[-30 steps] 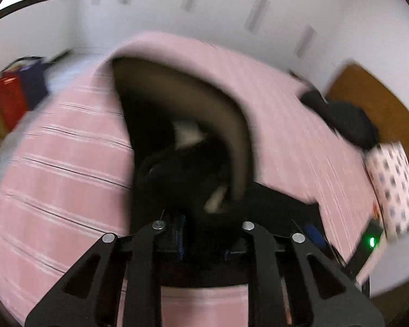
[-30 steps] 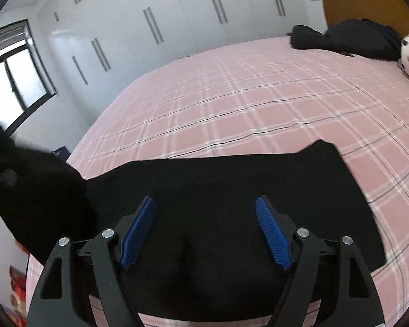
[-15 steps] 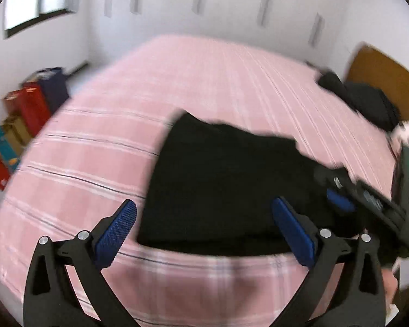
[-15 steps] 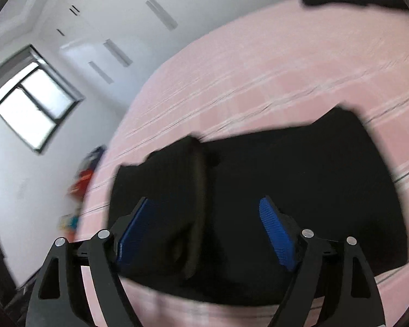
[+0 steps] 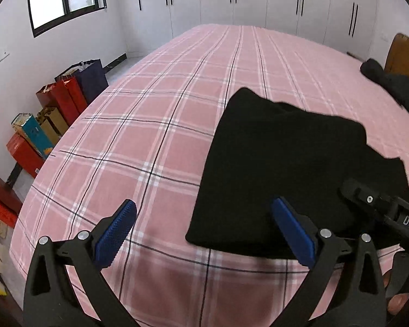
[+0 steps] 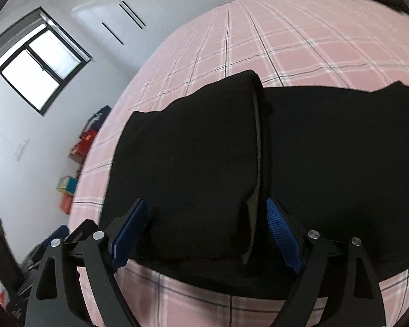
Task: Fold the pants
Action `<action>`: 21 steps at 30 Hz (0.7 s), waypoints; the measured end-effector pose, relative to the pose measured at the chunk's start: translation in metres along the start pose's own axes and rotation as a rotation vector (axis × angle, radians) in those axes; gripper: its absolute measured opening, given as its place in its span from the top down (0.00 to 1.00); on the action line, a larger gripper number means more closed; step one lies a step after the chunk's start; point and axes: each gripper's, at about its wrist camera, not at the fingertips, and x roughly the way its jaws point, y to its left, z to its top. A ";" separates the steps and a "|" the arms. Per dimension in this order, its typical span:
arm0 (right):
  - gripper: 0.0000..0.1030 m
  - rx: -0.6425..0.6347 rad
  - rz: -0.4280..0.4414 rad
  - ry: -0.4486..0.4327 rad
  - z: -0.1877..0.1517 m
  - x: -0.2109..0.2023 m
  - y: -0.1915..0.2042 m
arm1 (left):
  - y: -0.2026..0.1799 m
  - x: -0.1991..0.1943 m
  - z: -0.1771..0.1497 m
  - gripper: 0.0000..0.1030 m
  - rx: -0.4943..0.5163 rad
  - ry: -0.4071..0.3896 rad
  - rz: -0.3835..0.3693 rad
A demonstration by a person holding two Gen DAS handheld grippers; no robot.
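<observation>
A: Where are the pants (image 5: 280, 163)?

B: Flat on the pink plaid bed (image 5: 155, 125), near its front edge. One end is folded over the rest, so a doubled layer (image 6: 188, 169) lies on top with its edge running down the middle.

A: And the left gripper (image 5: 204, 231)?

B: Jaws spread wide, nothing between the pads. It has just been opening. It hangs over bare sheet beside the pants' left edge.

A: The right gripper (image 6: 204, 234)?

B: Also apart, and it has been opening too. It sits low over the folded layer; the cloth lies between the blue pads (image 6: 282, 235), but they don't press on it.

A: Anything else?

B: Dark clothes (image 5: 395, 87) by the headboard, bags and boxes (image 5: 54, 114) along the wall.
</observation>
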 end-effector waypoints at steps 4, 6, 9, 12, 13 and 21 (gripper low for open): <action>0.35 -0.017 0.001 -0.011 -0.001 0.004 0.003 | 0.001 0.006 -0.001 0.05 0.002 0.028 0.004; 0.41 -0.001 0.016 -0.014 0.000 0.004 0.000 | 0.000 0.005 -0.003 0.05 0.003 0.030 0.006; 0.42 0.011 0.035 -0.007 0.001 0.005 -0.003 | -0.002 0.005 -0.004 0.05 0.011 0.031 0.014; 0.38 0.047 0.062 0.006 0.003 0.010 -0.007 | -0.005 0.006 -0.004 0.05 0.018 0.039 0.018; 0.40 0.049 0.064 0.005 0.003 0.009 -0.007 | -0.005 0.007 -0.004 0.05 0.019 0.042 0.020; 0.85 0.027 0.134 -0.035 0.010 -0.009 0.003 | -0.008 0.009 -0.006 0.05 0.026 0.052 0.041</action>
